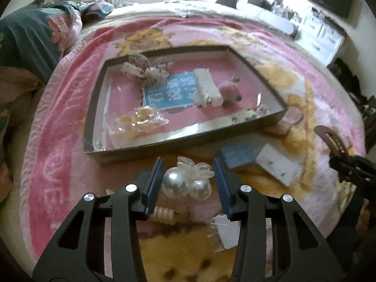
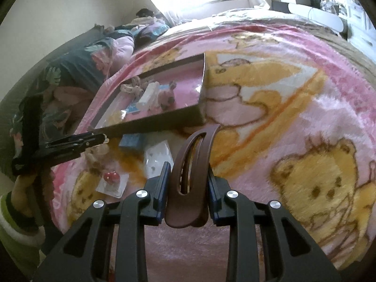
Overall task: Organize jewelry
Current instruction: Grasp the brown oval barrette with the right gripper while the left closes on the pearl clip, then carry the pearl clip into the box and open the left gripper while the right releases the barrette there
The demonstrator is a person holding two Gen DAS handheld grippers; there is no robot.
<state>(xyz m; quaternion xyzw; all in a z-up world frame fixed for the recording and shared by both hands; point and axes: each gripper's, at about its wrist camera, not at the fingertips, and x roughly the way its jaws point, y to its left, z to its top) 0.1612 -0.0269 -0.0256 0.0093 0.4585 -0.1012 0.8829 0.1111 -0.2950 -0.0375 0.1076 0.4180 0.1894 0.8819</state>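
I saw the shallow tray lying on the pink blanket, already holding several pieces. Just in front of the tray, my right gripper had clamped the brown hair clip, while my left gripper straddled the pearl clip, jaws narrowed; contact I couldn't tell.

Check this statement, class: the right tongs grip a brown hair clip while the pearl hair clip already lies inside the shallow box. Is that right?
Not quite. The pearl hair clip lies on the blanket between the left tongs, outside the shallow box, as the left wrist view shows. The right tongs do grip the brown hair clip.
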